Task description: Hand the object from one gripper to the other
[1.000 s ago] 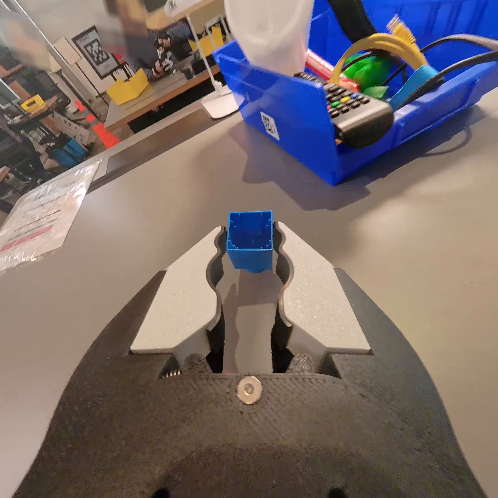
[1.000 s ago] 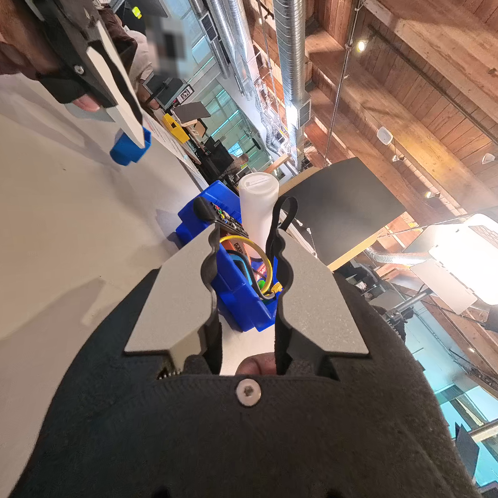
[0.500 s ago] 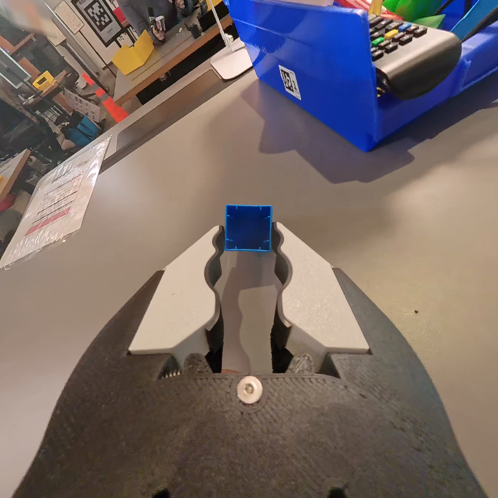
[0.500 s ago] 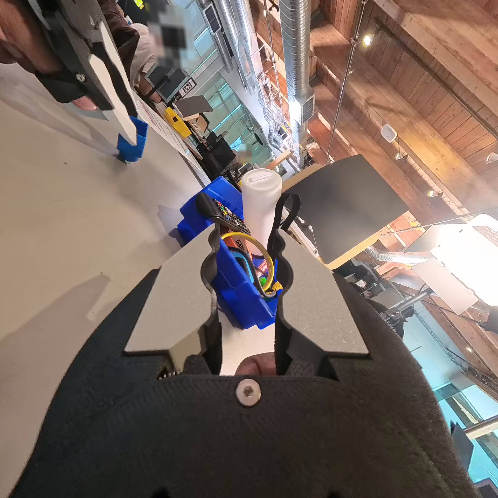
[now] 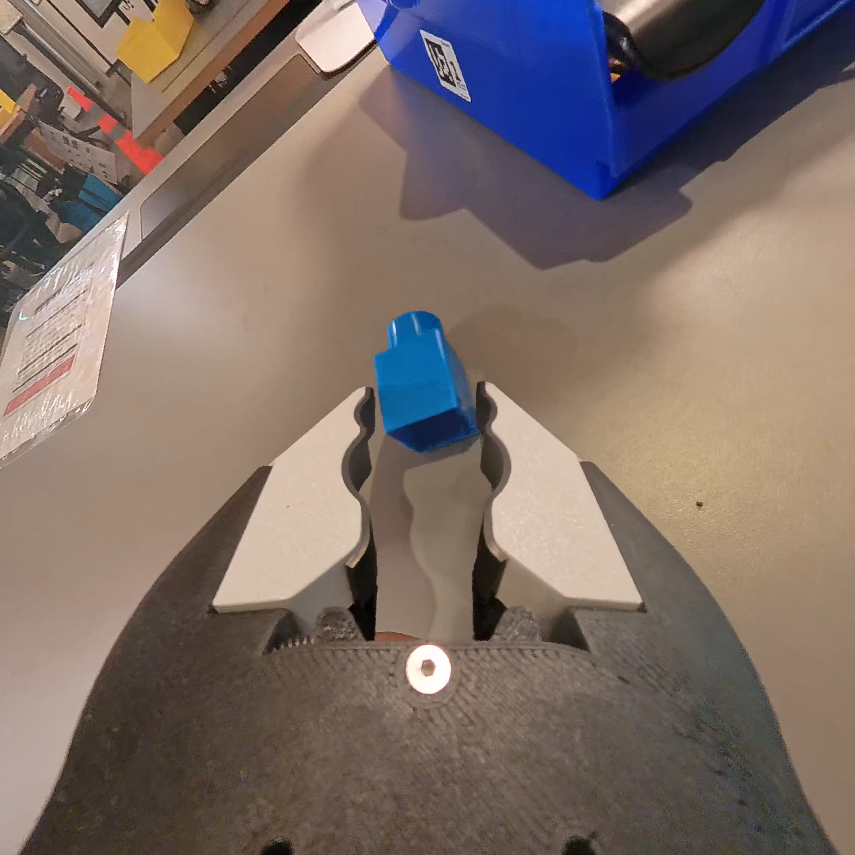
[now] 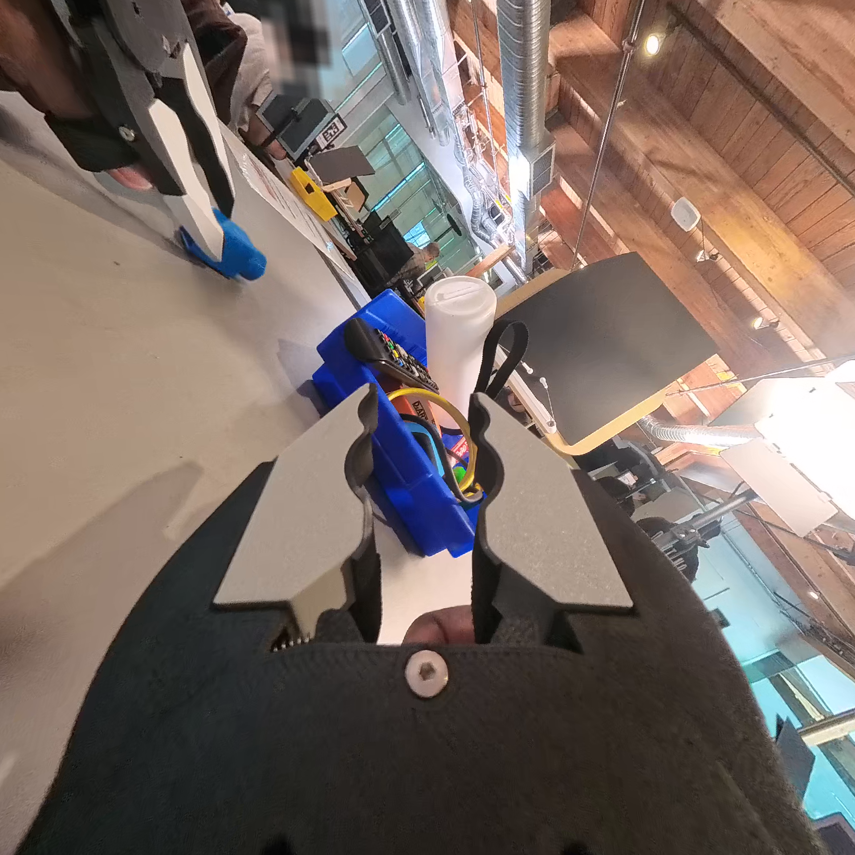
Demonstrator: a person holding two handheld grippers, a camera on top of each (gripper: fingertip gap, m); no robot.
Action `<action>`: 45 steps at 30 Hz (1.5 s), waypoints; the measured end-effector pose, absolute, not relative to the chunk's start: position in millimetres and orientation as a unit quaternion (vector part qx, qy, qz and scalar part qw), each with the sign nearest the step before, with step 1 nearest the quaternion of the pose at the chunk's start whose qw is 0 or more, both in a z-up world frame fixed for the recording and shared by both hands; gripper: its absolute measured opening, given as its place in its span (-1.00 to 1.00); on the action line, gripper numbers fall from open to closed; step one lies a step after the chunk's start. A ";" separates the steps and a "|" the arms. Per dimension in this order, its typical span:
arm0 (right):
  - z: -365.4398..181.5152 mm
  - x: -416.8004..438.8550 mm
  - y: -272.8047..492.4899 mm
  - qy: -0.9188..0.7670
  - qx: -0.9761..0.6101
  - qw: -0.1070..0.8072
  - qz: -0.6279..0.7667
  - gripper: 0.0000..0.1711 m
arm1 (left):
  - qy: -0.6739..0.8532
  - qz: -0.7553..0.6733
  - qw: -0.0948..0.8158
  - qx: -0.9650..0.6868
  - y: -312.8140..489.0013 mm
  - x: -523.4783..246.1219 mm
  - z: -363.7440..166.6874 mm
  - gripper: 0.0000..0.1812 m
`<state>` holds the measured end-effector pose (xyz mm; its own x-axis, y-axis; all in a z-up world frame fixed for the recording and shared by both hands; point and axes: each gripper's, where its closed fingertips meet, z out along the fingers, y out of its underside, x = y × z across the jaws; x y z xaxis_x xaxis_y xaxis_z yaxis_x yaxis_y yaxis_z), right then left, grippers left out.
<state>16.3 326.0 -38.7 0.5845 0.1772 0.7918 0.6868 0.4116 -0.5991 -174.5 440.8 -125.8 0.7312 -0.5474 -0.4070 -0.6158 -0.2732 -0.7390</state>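
A small blue block (image 5: 423, 398) with a round stud lies tipped on the grey table (image 5: 647, 370), stud pointing away, between the fingertips of my left gripper (image 5: 423, 393). The jaws stand slightly apart and the block sits loose and askew between them, close against the right finger. In the right wrist view the block (image 6: 240, 259) rests on the table at upper left under the left gripper (image 6: 203, 231), which a hand holds. My right gripper (image 6: 421, 398) is open and empty, off to the side, pointing past the bin.
A blue bin (image 5: 532, 83) stands at the far right of the table; it holds a black remote (image 6: 393, 356), a white bottle (image 6: 458, 351) and cables. A laminated sheet (image 5: 55, 342) lies at the table's left edge. A workshop lies beyond. The tips of one gripper are about 25 centimetres away from the tips of the other.
My left gripper came down to the table with the block. Its jaws parted a little and the block tipped over, stud now pointing away. The right gripper barely moved.
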 end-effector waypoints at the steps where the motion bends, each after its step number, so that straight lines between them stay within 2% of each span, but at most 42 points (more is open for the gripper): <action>1: -38.9 17.1 326.6 -0.419 -0.516 0.726 -0.174 -0.53 | 0.364 0.033 0.481 -0.797 440.8 -174.4 -125.5 -0.46; 8: -38.4 30.1 334.6 -0.386 -0.551 0.723 -0.159 -0.53 | 0.322 -0.010 0.536 -0.780 443.3 -175.1 -102.0 -0.31; 12: -39.4 38.6 340.9 -0.363 -0.578 0.718 -0.136 -0.53 | 0.304 -0.081 0.601 -0.734 435.2 -159.9 -72.3 -0.32; 18: -35.8 70.5 369.2 -0.263 -0.682 0.680 -0.065 -0.54 | 0.284 -0.151 0.652 -0.687 423.3 -147.8 -43.1 -0.35; 24: -30.4 55.6 425.7 -0.302 -0.800 0.518 0.023 -0.53 | 0.281 -0.149 0.662 -0.679 421.3 -146.6 -40.0 -0.37; 27: -45.7 48.3 461.0 -0.331 -0.852 0.406 0.023 -0.53 | 0.287 -0.147 0.663 -0.676 419.5 -144.5 -40.8 -0.37; 33: -84.0 56.6 514.2 -0.333 -0.907 0.256 -0.022 -0.55 | 0.294 -0.156 0.666 -0.668 414.5 -141.8 -40.4 -0.37; 40: -118.9 65.9 524.9 -0.366 -0.911 0.164 -0.093 -0.53 | 0.302 -0.169 0.669 -0.658 408.4 -138.4 -38.4 -0.39; 45: -126.2 71.4 524.5 -0.381 -0.904 0.144 -0.127 -0.58 | 0.312 -0.158 0.672 -0.653 407.1 -135.2 -37.3 -0.39</action>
<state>71.4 524.5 -126.2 0.6774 0.6524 0.3399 0.7256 -0.6687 -0.1626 -135.2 407.1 -37.3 0.7549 -0.6201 -0.2137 -0.1958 0.0978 -0.9758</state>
